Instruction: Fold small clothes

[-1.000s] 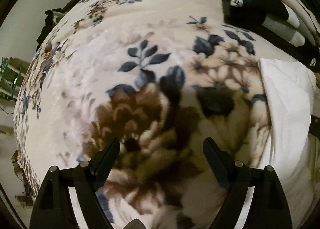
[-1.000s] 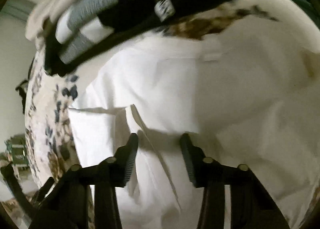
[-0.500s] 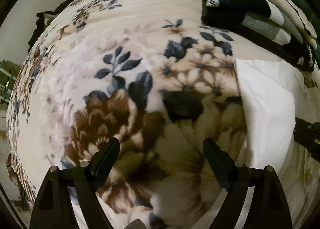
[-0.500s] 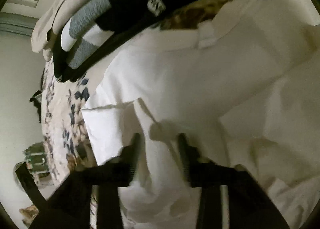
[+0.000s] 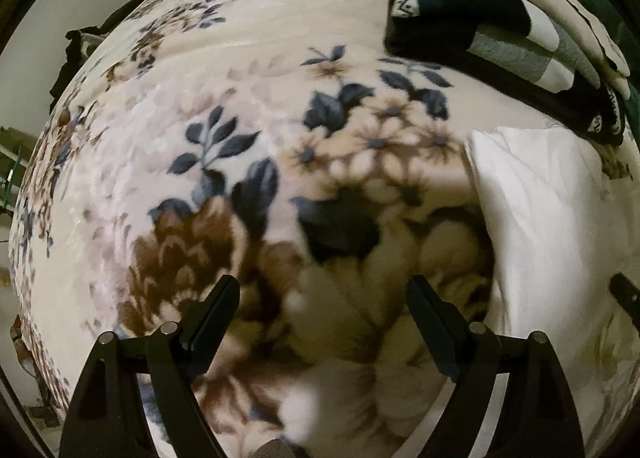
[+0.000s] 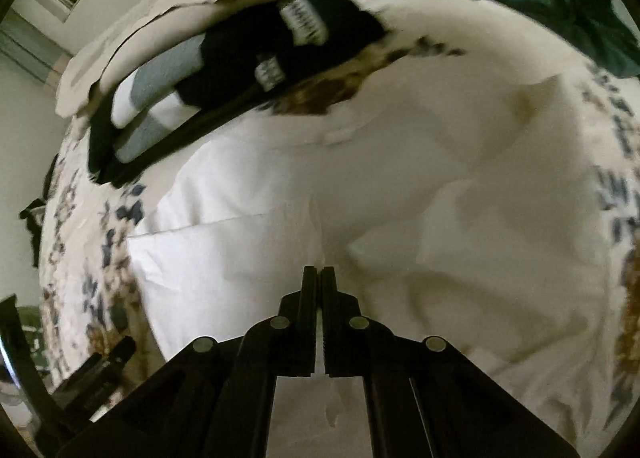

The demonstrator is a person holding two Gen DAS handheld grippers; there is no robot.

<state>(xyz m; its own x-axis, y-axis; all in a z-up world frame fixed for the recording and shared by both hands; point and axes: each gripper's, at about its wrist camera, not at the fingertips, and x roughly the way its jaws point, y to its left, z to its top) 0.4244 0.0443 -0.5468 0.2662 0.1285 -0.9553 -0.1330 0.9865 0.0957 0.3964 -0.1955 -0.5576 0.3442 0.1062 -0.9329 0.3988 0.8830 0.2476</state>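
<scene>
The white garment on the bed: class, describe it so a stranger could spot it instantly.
A floral blanket covers the bed, with a stack of folded clothes at its far side. Just in front of that stack lies the white garment, pinched by the right gripper. It is the only plain white, unfolded piece.

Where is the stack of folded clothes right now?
The stack of folded clothes sits on the floral blanket, upper left in the right wrist view, just beyond the white garment.
</scene>
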